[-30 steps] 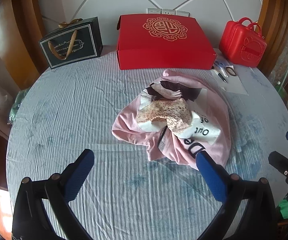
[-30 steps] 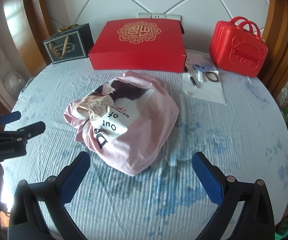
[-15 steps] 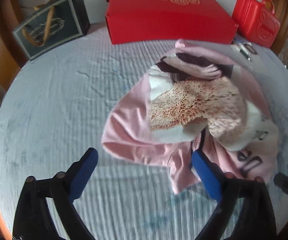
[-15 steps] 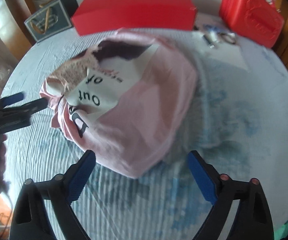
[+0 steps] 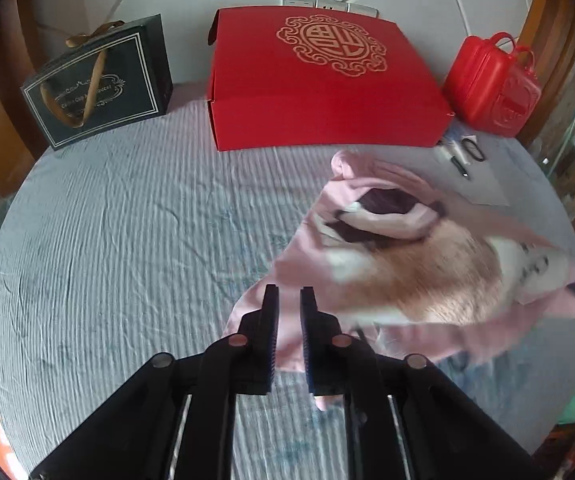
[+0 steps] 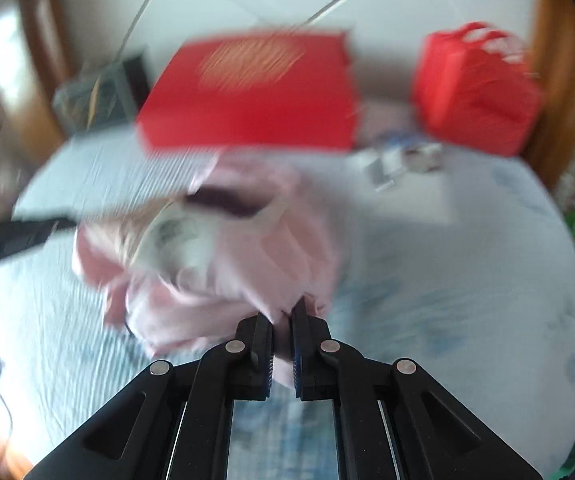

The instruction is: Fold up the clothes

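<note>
A crumpled pink garment (image 5: 427,280) with a white and tan print lies on the blue-grey tablecloth (image 5: 127,240). My left gripper (image 5: 287,300) is at its near left corner. Its jaws are closing, and pink cloth fills the narrow gap between them. In the blurred right wrist view, my right gripper (image 6: 283,316) is shut on the near edge of the garment (image 6: 247,264), and a fold of pink cloth sits between its pads. The left gripper's black arm (image 6: 27,232) shows at the far left there.
At the back of the round table stand a large red box (image 5: 319,80), a dark gift bag (image 5: 99,84) and a small red case (image 5: 495,84). A sheet of paper with scissors and a pen (image 5: 471,156) lies beside the case.
Both grippers moved in on the garment and went from wide open to nearly shut, with pink cloth between their fingers. The garment now looks pulled and smeared by motion.
</note>
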Available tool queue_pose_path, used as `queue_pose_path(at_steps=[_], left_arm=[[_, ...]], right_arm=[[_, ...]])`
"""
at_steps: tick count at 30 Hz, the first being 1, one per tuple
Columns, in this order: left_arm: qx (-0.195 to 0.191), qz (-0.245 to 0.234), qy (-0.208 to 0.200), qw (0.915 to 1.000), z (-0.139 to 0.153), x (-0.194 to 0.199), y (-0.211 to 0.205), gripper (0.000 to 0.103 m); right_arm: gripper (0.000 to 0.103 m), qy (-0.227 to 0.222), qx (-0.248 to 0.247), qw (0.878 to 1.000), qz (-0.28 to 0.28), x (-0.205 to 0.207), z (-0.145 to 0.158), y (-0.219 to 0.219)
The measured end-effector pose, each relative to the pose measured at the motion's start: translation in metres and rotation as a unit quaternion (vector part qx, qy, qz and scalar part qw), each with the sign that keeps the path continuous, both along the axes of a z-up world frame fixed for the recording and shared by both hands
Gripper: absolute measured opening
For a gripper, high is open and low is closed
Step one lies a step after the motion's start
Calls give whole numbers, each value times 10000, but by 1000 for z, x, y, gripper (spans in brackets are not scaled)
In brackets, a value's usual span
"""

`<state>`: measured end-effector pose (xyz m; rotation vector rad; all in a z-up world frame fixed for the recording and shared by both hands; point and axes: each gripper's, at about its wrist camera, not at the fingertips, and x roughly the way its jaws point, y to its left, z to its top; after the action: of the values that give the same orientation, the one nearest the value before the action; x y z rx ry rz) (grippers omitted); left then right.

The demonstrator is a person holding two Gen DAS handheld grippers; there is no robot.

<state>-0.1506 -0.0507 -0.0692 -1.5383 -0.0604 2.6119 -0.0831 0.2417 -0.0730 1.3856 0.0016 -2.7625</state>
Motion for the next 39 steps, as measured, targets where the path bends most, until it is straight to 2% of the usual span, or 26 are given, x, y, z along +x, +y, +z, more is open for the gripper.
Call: queue_pose_path(at_steps=[1, 2, 4, 7, 8, 13, 18, 19, 20, 21, 22, 24, 25, 26, 27, 31, 33, 35, 36, 37, 39], left_arm=[[-6, -58, 16, 10000, 2, 2, 4, 45], [-44, -101, 67, 9999, 2, 5, 8, 73], [-120, -188, 167, 9996, 1, 10, 17, 92], [-223, -283, 26, 9993, -15, 17, 32, 92], [-239, -282, -50, 9993, -22, 19, 35, 92], [-303, -146, -521, 9981, -67, 25, 42, 92], [-354, -142, -661, 9971, -94, 17, 56, 91], [-333, -145, -693, 9969, -98, 15, 59, 74], [-267, -128, -773, 9966, -101, 13, 60, 43], [-161, -103, -906, 9957, -105, 11, 60, 32], [-91, -75, -969, 9952, -106, 10, 60, 22], [-48, -40, -909, 9958, -100, 12, 61, 14], [-51, -65, -835, 9965, -93, 14, 61, 13], [-43, -92, -768, 9970, -86, 16, 61, 13], [-16, -110, -684, 9976, -77, 19, 59, 13], [93, -119, -425, 9990, -35, 29, 45, 14], [23, -135, -253, 9996, -18, 34, 39, 27], [-53, -122, -61, 9999, -6, 38, 33, 71], [-115, -102, 58, 9999, -4, 40, 33, 78], [-159, -101, 120, 9997, -4, 40, 33, 80], [-121, -161, 39, 9998, -11, 34, 41, 80]], right_arm=[[7, 69, 45, 9998, -178, 4, 9, 15], [7, 51, 123, 9993, -344, 7, 12, 29], [10, -138, 217, 9977, -630, 9, 9, 53], [28, -541, 23, 9953, -798, 22, -12, 78], [31, -651, 5, 9949, -775, 29, -21, 82], [40, -1194, -288, 9903, -651, 48, -55, 93], [42, -1598, -495, 9852, -366, 54, -88, 66], [42, -1609, -520, 9851, -306, 51, -94, 58], [42, -1605, -528, 9853, -257, 46, -99, 50], [43, -1593, -492, 9857, -221, 40, -105, 42], [43, -1587, -391, 9863, -217, 34, -111, 35], [43, -1566, -153, 9874, -193, 23, -123, 25], [31, -1541, -23, 9880, -132, 19, -126, 20], [12, -1509, 118, 9885, -38, 15, -128, 16], [5, -1478, 304, 9885, 52, 13, -125, 12], [5, -939, 732, 9929, 27, 27, -70, 38], [5, -658, 928, 9932, -251, 42, -34, 71], [5, -440, 1196, 9901, -585, 58, -3, 106], [5, -389, 1418, 9860, -785, 65, 9, 124], [5, -373, 1596, 9816, -979, 71, 17, 141], [5, -445, 1799, 9733, -1354, 80, 22, 173]])
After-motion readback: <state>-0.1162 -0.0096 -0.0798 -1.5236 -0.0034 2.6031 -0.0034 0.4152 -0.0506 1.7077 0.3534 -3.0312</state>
